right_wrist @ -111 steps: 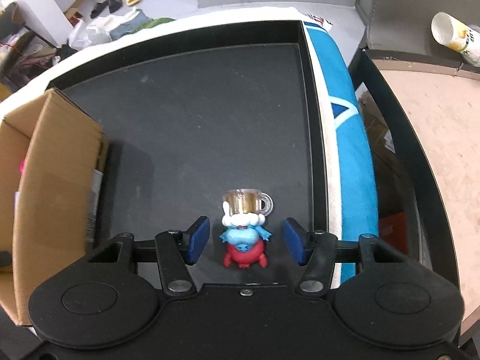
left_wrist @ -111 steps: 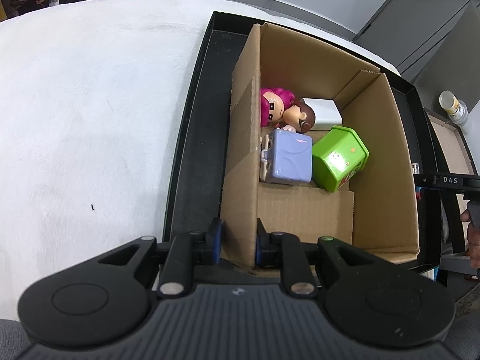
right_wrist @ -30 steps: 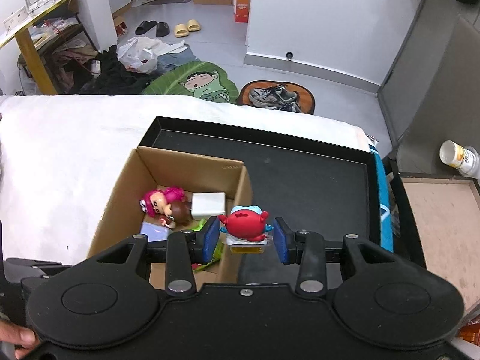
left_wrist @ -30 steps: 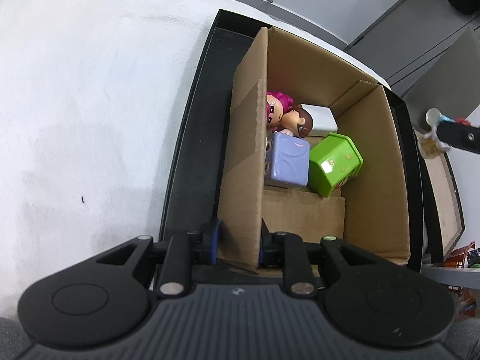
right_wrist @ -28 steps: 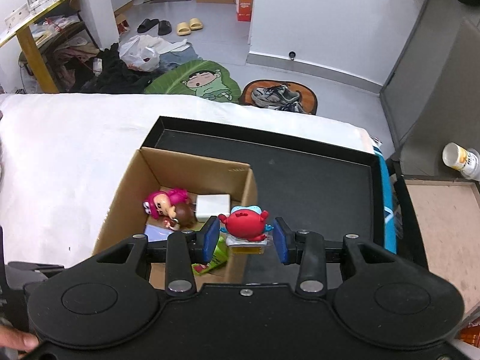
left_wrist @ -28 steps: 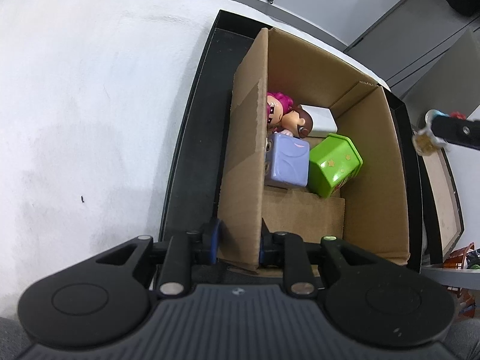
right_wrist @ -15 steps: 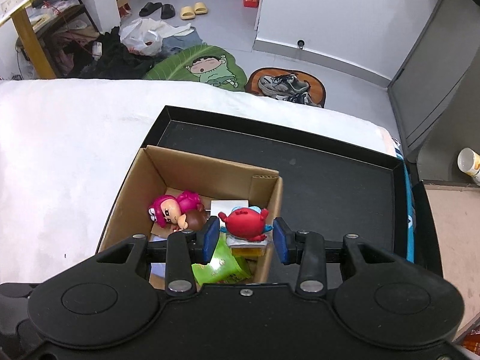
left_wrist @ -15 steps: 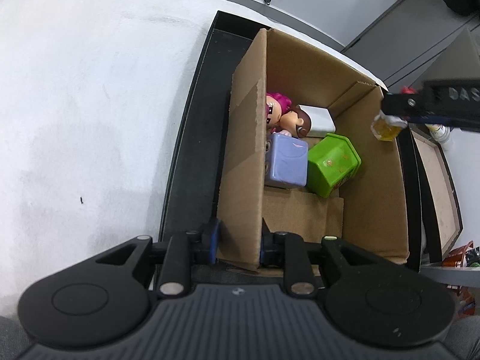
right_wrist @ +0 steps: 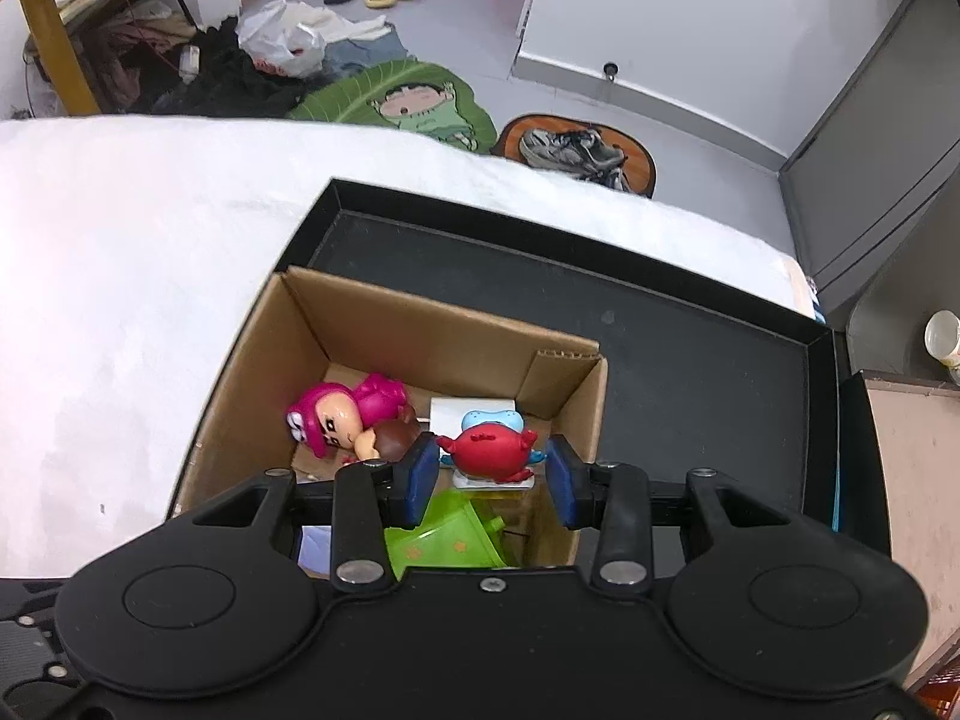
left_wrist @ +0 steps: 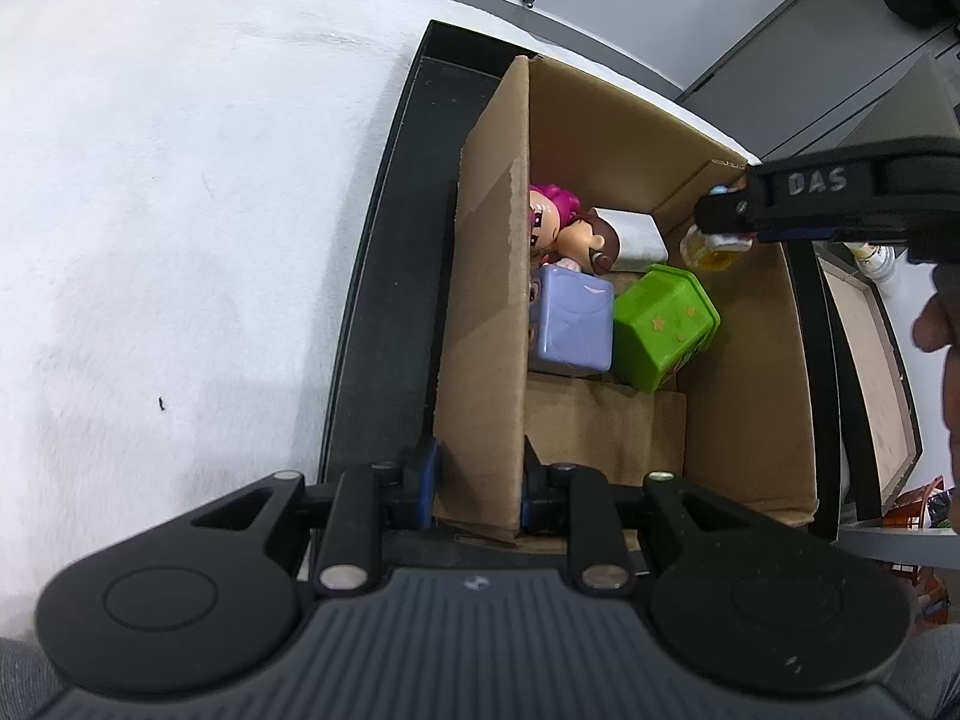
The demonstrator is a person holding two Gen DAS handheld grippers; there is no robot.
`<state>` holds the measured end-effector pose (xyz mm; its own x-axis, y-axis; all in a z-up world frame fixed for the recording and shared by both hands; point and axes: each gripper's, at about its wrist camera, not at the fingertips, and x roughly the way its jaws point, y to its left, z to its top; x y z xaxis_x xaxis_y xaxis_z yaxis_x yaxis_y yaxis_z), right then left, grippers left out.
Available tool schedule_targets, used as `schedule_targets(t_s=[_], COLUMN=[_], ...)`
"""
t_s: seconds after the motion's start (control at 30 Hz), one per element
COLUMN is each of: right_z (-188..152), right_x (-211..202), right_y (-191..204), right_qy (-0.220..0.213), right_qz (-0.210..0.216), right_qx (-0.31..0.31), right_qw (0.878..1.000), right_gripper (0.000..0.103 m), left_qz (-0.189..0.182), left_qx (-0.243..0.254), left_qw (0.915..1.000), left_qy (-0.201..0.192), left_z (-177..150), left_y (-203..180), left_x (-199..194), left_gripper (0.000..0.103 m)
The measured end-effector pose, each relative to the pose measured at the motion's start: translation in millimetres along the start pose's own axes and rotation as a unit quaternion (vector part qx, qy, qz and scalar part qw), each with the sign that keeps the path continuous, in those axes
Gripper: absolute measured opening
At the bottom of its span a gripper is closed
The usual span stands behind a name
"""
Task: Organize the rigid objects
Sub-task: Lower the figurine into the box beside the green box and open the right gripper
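An open cardboard box (left_wrist: 492, 324) (right_wrist: 384, 324) stands in a black tray (left_wrist: 384, 276) (right_wrist: 708, 360). Inside lie a pink-haired doll (left_wrist: 549, 222) (right_wrist: 336, 414), a white block (left_wrist: 630, 234), a lilac cube (left_wrist: 570, 324) and a green house-shaped toy (left_wrist: 666, 327) (right_wrist: 444, 534). My left gripper (left_wrist: 477, 489) is shut on the box's near left wall. My right gripper (right_wrist: 491, 471) (left_wrist: 726, 219) is shut on a red and blue figurine with a small mug (right_wrist: 489, 450) (left_wrist: 711, 249), held upside down over the box's far right corner.
The tray rests on a white cloth surface (left_wrist: 168, 210). A person's hand (left_wrist: 942, 354) shows at the right edge of the left wrist view. Beyond the table lie floor clutter, shoes (right_wrist: 570, 147) and a cartoon mat (right_wrist: 414, 102). A paper cup (right_wrist: 945, 336) sits at the right.
My right gripper has carried the figurine left and down, from beyond the box's right wall to over its far right corner. The left gripper and box have stayed put.
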<state>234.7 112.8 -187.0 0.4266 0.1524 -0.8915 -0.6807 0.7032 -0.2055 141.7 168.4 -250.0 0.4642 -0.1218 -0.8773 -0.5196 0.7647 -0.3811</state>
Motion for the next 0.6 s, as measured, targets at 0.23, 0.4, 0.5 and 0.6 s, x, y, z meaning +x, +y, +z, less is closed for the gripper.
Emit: schedule_targets(t_s=[0.23, 0.4, 0.5, 0.6], right_z=[8, 11, 13, 14], right_x=[7, 7, 8, 11], right_y=[5, 6, 6, 6], right_qy=[0.011, 0.009, 0.013, 0.021], right_qz=[-0.022, -0.017, -0.019, -0.022], right_qx=[-0.010, -0.010, -0.014, -0.017], right_qw=[1.000, 1.000, 1.000, 0.999], right_gripper=[0.039, 0.039, 0.039, 0.039], left_qz=[-0.001, -0.001, -0.001, -0.002], left_qx=[-0.002, -0.001, -0.001, -0.002], left_qw=[1.0000, 1.0000, 1.0000, 1.0000], left_qy=[-0.001, 0.000, 0.000, 0.000], left_z=[-1, -1, -1, -1], left_y=[1, 2, 1, 1], left_x=[1, 1, 1, 1], left_gripper=[0.024, 0.024, 0.024, 0.024])
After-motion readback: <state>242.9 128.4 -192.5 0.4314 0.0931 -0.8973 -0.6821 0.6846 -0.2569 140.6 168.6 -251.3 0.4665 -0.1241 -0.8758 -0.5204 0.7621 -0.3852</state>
